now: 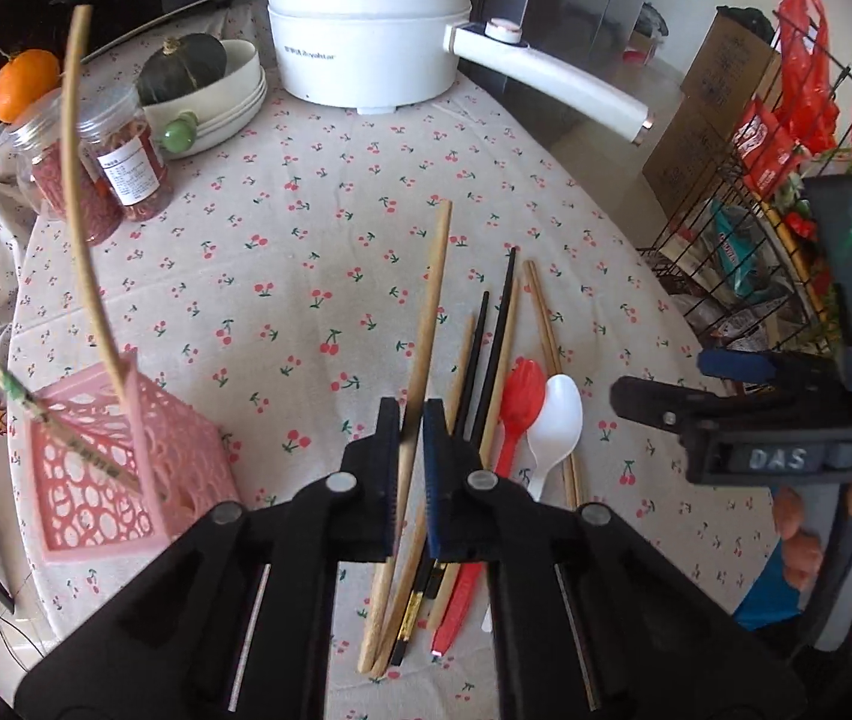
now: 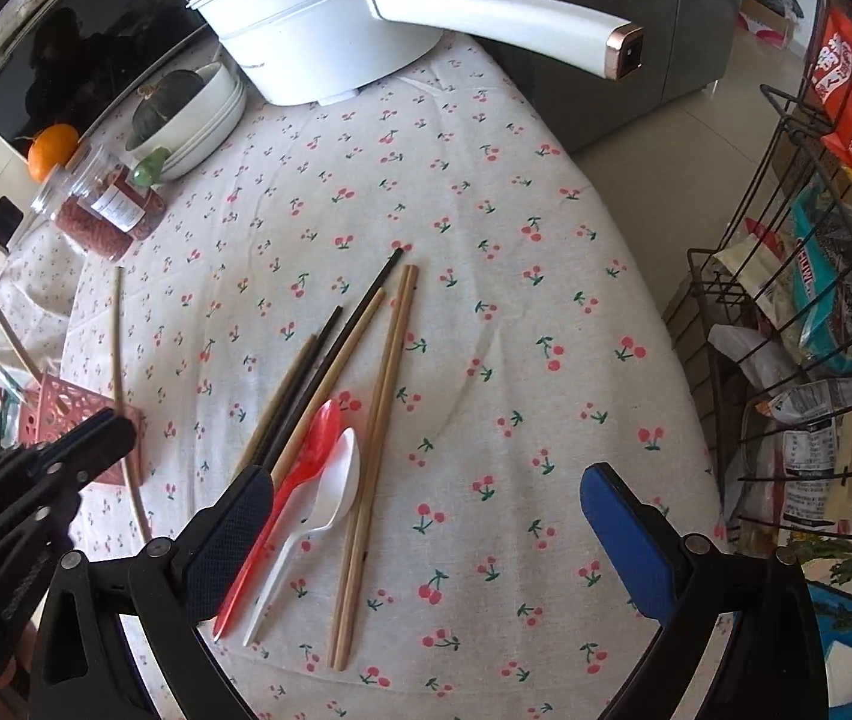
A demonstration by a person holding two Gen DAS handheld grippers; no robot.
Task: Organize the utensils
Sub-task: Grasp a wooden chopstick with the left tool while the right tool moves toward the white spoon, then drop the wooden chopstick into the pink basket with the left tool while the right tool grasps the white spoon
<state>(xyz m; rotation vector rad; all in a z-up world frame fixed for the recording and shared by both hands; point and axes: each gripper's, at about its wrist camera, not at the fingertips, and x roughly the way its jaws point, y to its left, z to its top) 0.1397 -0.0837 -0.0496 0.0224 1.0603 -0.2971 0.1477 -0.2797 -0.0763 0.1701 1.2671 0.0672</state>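
On the counter (image 2: 546, 276) the chopsticks (image 2: 366, 450) and two spoons (image 2: 330, 480) lie together, the basket (image 1: 96, 468) to their left, the pot (image 2: 318, 24) behind.

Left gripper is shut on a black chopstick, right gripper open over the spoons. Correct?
Not quite. The left gripper is shut on a light wooden chopstick, not a black one; the black chopsticks lie on the tablecloth, as the left wrist view shows. The right gripper is indeed open over the red spoon and white spoon.

Only stuff I can actually read: "DAS" on the right gripper (image 1: 777, 459), "Royalstar" on the white pot (image 1: 366, 42).
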